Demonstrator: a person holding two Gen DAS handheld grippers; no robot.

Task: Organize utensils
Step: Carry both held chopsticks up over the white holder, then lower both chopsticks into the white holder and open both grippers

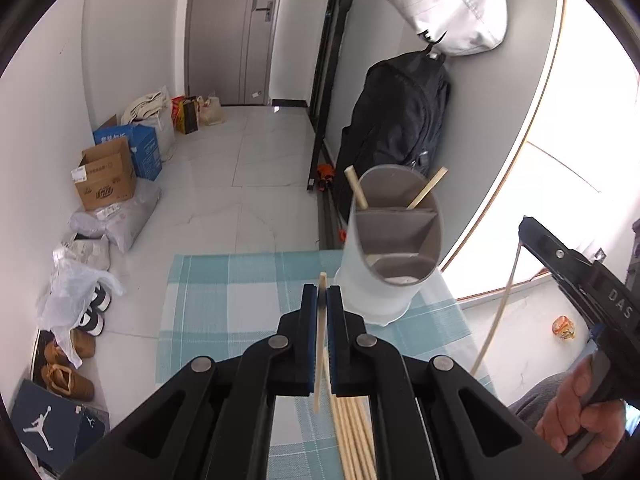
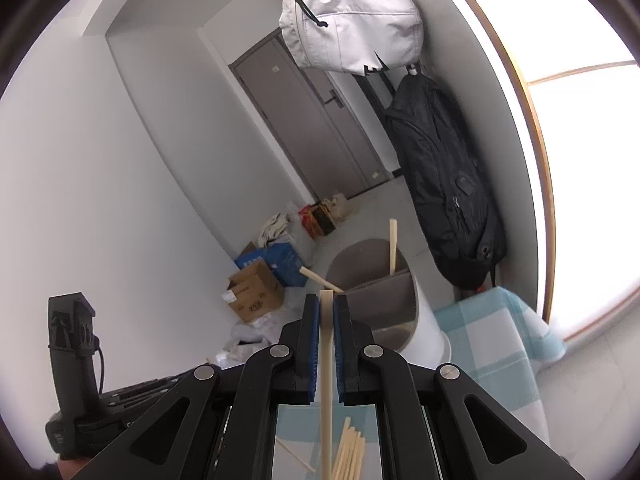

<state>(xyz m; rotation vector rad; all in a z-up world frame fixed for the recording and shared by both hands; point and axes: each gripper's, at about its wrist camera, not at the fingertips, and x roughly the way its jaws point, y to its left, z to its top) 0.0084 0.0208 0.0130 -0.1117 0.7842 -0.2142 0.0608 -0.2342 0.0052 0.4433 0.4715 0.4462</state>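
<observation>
My left gripper (image 1: 322, 296) is shut on a pale wooden chopstick (image 1: 320, 344) that hangs down between its blue pads. Just ahead and to the right stands a white cylindrical utensil holder (image 1: 380, 280) with grey dividers; two chopsticks (image 1: 357, 188) lean in its far compartment. Below the left gripper a bundle of chopsticks (image 1: 354, 436) lies on the blue checked tablecloth (image 1: 224, 304). My right gripper (image 2: 327, 306) is shut on another chopstick (image 2: 327, 380). The holder (image 2: 420, 320) sits just beyond it. In the left wrist view, the right gripper (image 1: 522, 230) shows at the right with its chopstick dangling.
Cardboard boxes (image 1: 106, 174), bags and shoes (image 1: 68, 376) line the floor on the left. A black backpack (image 1: 400, 120) and a white bag (image 1: 452, 4) hang on the wall behind the holder. A grey door (image 1: 228, 32) stands at the back. A person's hand (image 1: 580, 412) grips the right tool.
</observation>
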